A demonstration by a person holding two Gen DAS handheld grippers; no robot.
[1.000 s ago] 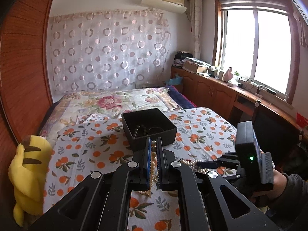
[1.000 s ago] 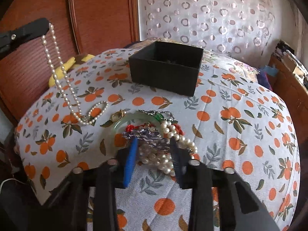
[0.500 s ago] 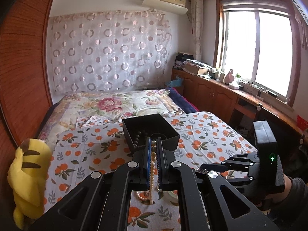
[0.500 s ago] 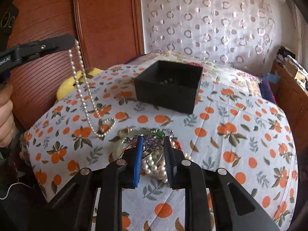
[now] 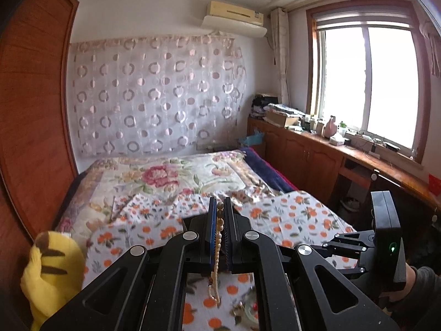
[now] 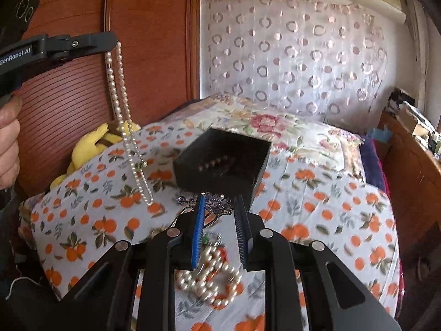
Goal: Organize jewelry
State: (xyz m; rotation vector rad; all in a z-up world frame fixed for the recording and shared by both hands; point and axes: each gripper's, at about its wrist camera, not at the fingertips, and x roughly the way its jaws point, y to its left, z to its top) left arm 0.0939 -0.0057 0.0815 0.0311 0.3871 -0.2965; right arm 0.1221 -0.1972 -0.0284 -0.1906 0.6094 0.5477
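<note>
A: What lies nearest in the right wrist view?

B: At the bottom centre, a heap of pearl beads (image 6: 212, 278) rests on the orange-print cloth (image 6: 330, 215), under the right gripper (image 6: 219, 215). Its fingers are a little apart, with an ornate brooch (image 6: 217, 207) at their tips; the blur hides whether they pinch it.

A: And the left gripper (image 5: 219, 220)?

B: Its fingers are clamped on a pearl necklace (image 5: 217, 237), which hangs in a long loop at the upper left of the right wrist view.

A: Further back?

B: Mid-frame sits a black open box (image 6: 223, 162) holding dark beads, then a yellow plush toy (image 6: 91, 143) at the left.
</note>
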